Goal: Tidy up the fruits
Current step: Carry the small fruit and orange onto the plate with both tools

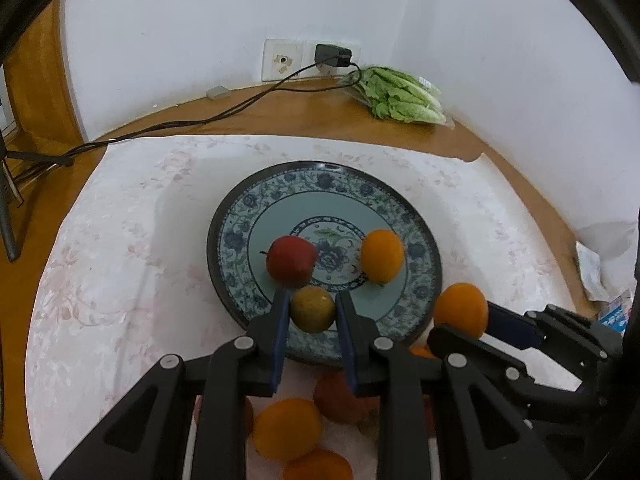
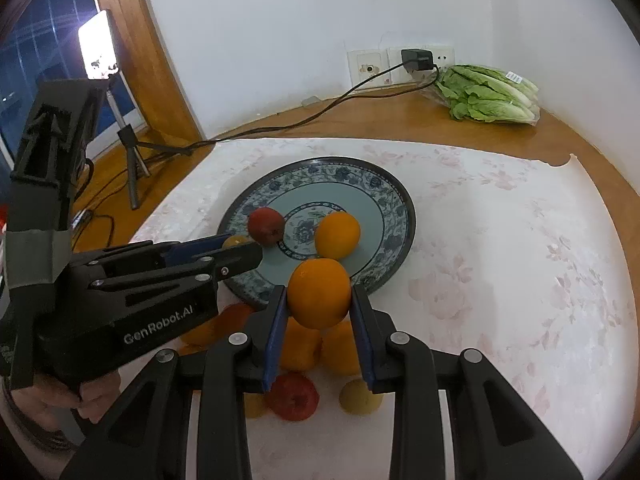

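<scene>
Left wrist view: I see my left gripper [image 1: 311, 312] fingers bracketing a yellow-green fruit [image 1: 312, 309] over the plate [image 1: 424, 280] rim, while my right gripper [image 2: 319, 300] clamps an orange [image 2: 319, 294] just beside it.

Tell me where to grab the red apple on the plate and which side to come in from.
Grip the red apple across its widest middle, coming down from above. It lies tipped, stem pointing left, so the rounded flanks are the steadiest hold. The orange sits apart on its right, but the left gripper and its yellowish fruit crowd the near side, so a low approach looks blocked.
</scene>
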`<state>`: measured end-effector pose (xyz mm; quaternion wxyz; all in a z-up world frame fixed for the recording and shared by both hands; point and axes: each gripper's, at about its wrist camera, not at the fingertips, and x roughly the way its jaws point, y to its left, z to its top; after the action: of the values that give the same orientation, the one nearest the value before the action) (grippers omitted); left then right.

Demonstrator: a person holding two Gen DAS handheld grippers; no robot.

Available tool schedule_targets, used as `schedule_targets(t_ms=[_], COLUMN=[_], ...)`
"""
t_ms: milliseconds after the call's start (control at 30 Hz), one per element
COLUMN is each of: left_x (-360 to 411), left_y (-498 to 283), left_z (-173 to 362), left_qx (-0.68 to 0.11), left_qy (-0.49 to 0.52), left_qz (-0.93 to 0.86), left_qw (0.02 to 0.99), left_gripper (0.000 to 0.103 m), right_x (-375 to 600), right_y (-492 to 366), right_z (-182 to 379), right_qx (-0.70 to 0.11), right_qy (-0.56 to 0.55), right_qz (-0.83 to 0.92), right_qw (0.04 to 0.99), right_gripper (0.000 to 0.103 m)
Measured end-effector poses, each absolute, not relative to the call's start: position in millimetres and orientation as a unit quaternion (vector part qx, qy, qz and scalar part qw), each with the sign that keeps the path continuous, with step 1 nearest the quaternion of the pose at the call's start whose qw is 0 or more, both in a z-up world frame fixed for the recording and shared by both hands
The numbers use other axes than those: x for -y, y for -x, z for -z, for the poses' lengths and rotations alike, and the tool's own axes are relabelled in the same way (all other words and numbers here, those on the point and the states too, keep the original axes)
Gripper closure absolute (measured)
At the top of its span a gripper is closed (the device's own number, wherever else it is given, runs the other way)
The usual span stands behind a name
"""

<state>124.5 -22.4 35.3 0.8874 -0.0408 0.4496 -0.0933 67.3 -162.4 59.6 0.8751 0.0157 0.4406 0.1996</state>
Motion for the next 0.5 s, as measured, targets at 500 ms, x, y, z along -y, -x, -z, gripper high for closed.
schedule_targets(t_ms=[500], left_x=[23], left_y=[-144], left_z=[-16], left_qx=[-0.457], left_qy=[0.037], left_qz=[0.085], left_qw=[0.885], left_gripper=[0.079], right_x=[157], right_y=[-90], right_z=[-44], right_qx=[-0.446], right_qy=[-0.001], right_qz=[-0.19], right_qw=[0.874], right_gripper=[0.071])
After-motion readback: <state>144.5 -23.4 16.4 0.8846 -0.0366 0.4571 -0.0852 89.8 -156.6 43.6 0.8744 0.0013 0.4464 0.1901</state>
